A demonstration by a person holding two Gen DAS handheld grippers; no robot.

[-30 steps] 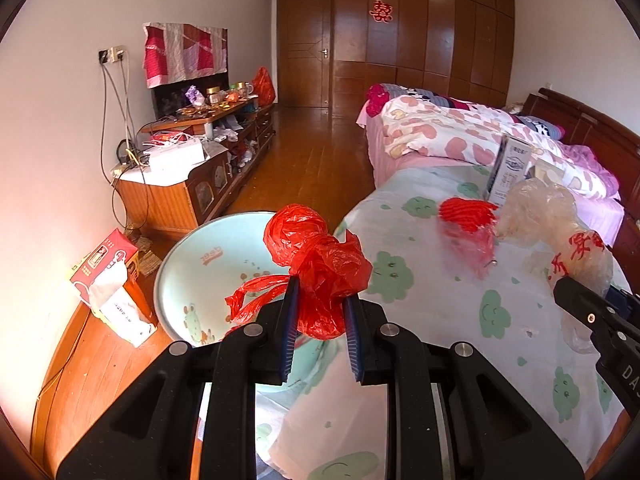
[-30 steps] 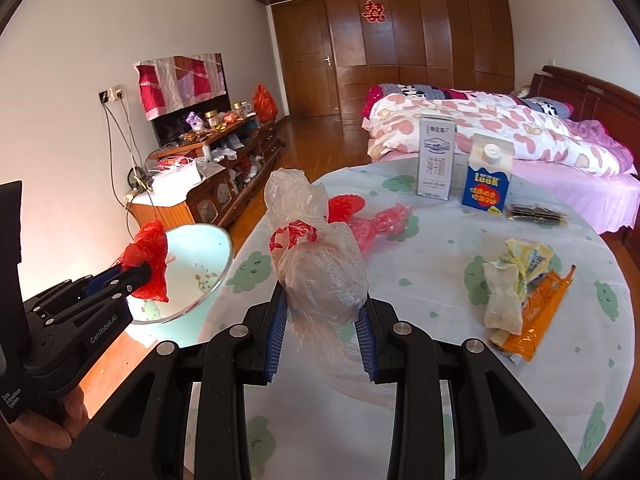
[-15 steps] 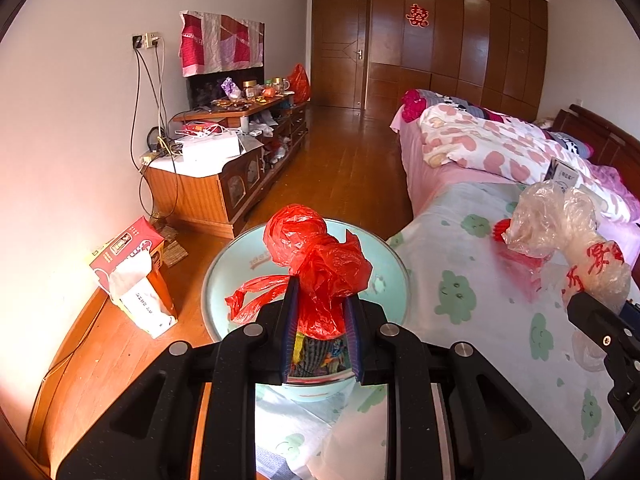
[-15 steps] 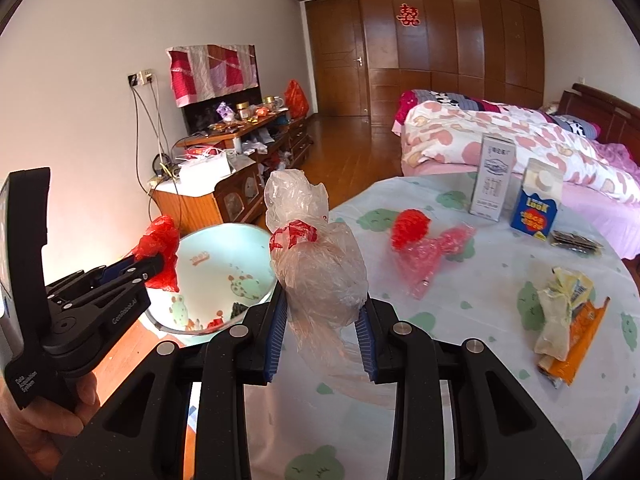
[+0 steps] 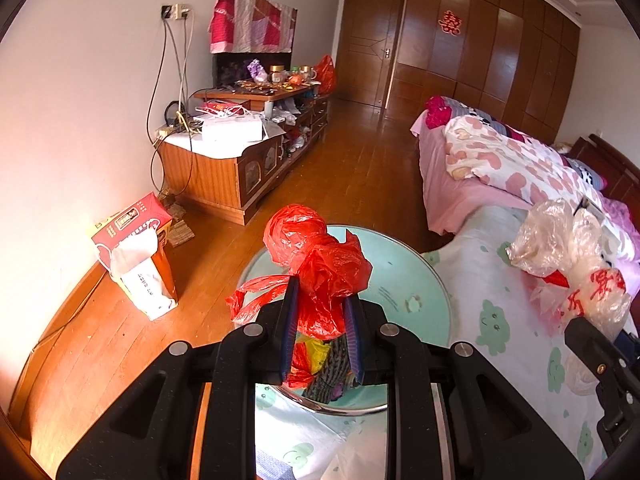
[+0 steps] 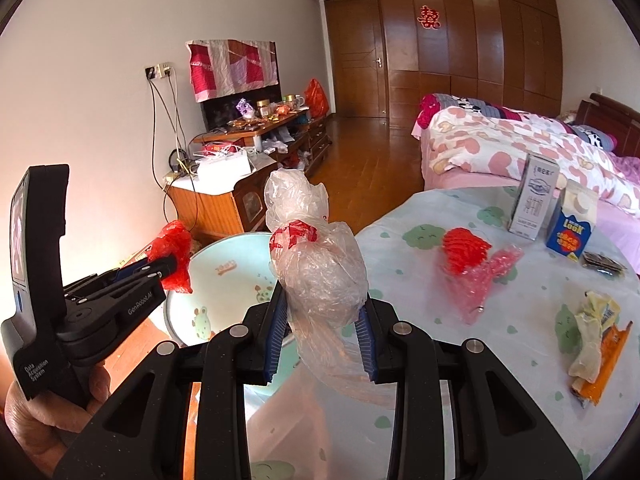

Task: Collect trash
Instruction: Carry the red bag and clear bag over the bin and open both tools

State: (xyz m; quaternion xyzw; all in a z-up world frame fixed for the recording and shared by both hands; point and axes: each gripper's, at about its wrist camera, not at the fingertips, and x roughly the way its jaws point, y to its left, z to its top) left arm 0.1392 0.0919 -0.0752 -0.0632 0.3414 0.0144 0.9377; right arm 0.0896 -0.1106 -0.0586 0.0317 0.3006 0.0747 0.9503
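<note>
**Kid:** Where is the trash?

**Me:** I hold two pieces. The red bag [image 5: 320,276] is scrunched up in my left gripper [image 5: 321,330], right over the big green basin [image 5: 404,280]. The clear bag [image 6: 320,276] sits in my right gripper [image 6: 322,334], near the table's edge [image 6: 376,240], just beside the basin.

**Kid:** What could go wrong?

**Me:** I think the red bag is very light. If I let go too high, it might float past the rim onto the wood floor [image 5: 120,332]. Its loose loop might also stick to a finger.

**Kid:** Are the grippers open?

**Me:** No. Both are squeezed narrow, each pinching its own bag.

**Kid:** Is there more?

**Me:** Yes. A pink bag [image 6: 476,276] and some wrappers [image 6: 596,352] lie on the table.
</note>
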